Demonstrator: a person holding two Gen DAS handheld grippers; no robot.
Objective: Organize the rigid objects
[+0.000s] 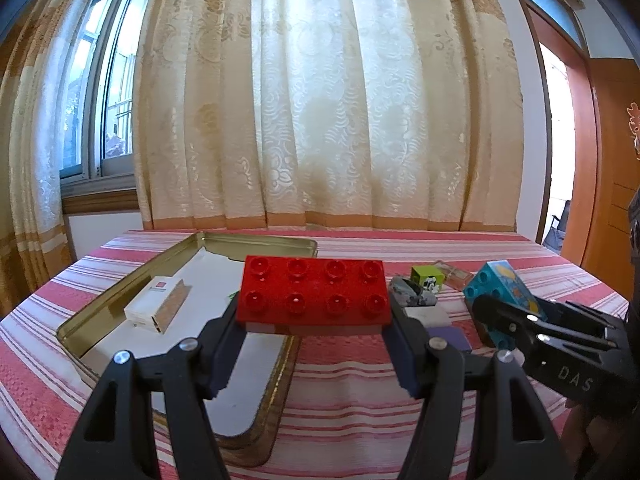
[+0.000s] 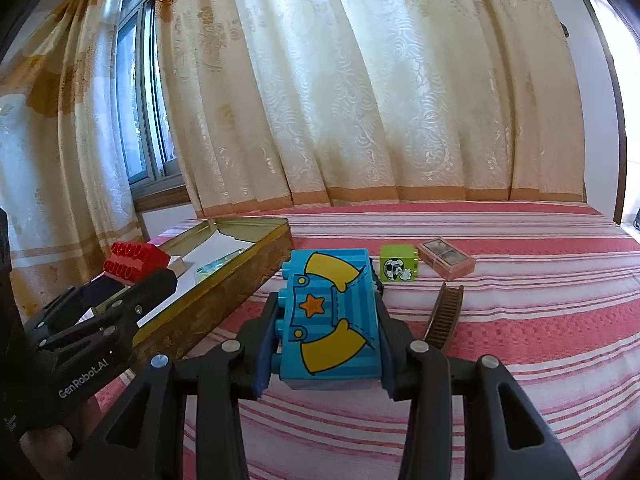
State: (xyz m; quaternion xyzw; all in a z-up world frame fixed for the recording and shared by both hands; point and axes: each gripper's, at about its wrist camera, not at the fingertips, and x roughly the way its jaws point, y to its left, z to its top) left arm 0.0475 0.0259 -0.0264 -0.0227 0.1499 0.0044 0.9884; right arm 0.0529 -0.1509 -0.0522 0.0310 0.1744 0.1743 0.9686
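Left gripper [image 1: 314, 320] clamps a red eight-stud brick [image 1: 314, 294] above the gold tin's [image 1: 100, 300] right rim. Right gripper [image 2: 326, 332] grips a blue printed brick [image 2: 332, 320] over the striped tablecloth [image 2: 520, 320], near its middle.

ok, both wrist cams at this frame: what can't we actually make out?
- Left wrist view: the red brick in the left hand-held gripper hides part of the gold tin floor and the grey items behind it.
- Left wrist view: the right hand-held gripper covers the blue brick's lower half.
- Right wrist view: the tin's near wall hides most of its contents.
- Right wrist view: print on the clear case is too small.
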